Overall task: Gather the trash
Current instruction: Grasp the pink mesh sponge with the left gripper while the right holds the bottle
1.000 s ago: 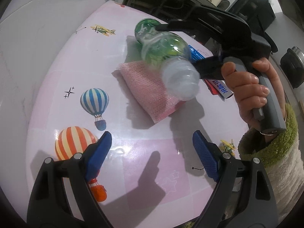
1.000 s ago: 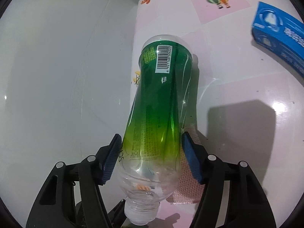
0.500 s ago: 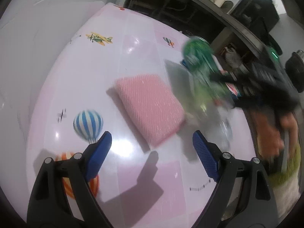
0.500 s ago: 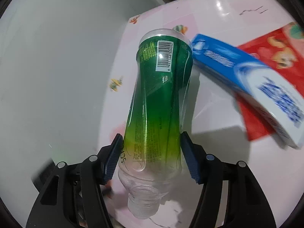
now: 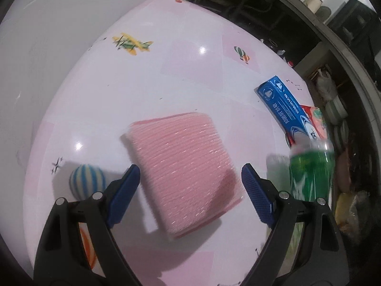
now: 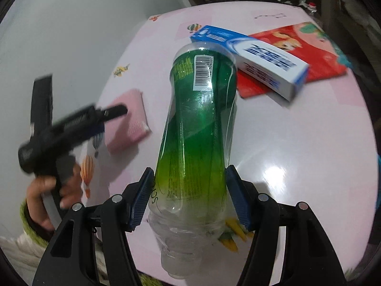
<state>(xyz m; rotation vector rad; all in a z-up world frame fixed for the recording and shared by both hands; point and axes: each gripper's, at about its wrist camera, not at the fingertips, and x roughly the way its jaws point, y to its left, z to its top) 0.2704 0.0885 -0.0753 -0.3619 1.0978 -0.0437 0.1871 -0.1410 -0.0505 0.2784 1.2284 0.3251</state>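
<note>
Green-labelled clear plastic bottle [image 6: 197, 128] sits clamped between the pads of the right hand-held gripper [image 6: 189, 200], held over the pink patterned counter [image 5: 190, 76] with its neck pointing back toward the camera. The left hand-held gripper [image 5: 189, 191] hangs wide open and empty over the pink ribbed foam pad [image 5: 183, 171]. The smooth, thin-walled bottle could slip or buckle if the squeeze eases. No bin appears in either view, and motion blur smears the pad's edges.
</note>
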